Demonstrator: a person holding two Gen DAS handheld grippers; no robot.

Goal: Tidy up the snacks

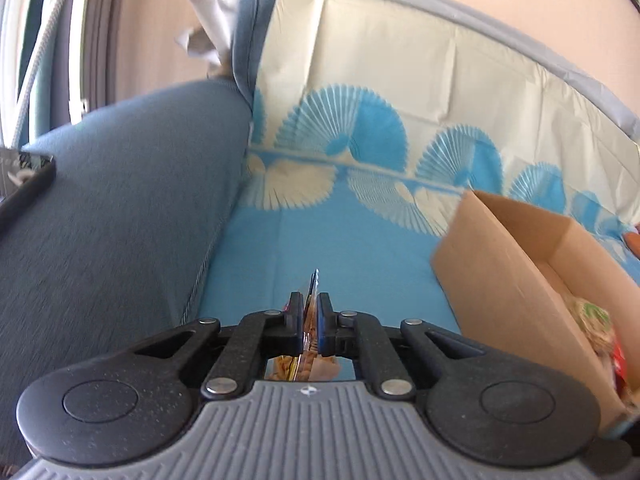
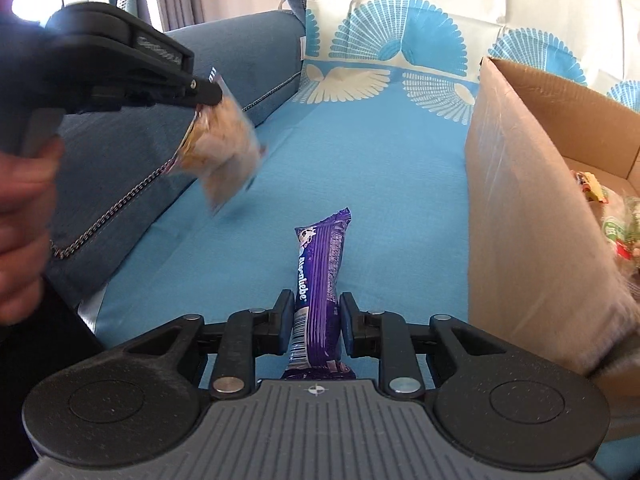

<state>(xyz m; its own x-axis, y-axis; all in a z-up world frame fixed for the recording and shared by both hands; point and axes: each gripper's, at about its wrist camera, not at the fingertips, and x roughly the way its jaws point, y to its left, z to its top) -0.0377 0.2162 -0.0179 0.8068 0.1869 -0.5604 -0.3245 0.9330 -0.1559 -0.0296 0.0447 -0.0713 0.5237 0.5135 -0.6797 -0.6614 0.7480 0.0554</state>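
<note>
Left gripper: jaws clamped on top edge of clear snack bag, which is held in the air over the blue cloth, beside sofa armrest. Bag blurred; contents appear pale/tan.

Right gripper: jaws set narrow around purple snack bar, lying lengthwise on cloth btwn fingers; contact w/ pads cannot be told.

Cardboard box noted at right, open-topped, w/ assorted wrapped snacks inside.
</note>
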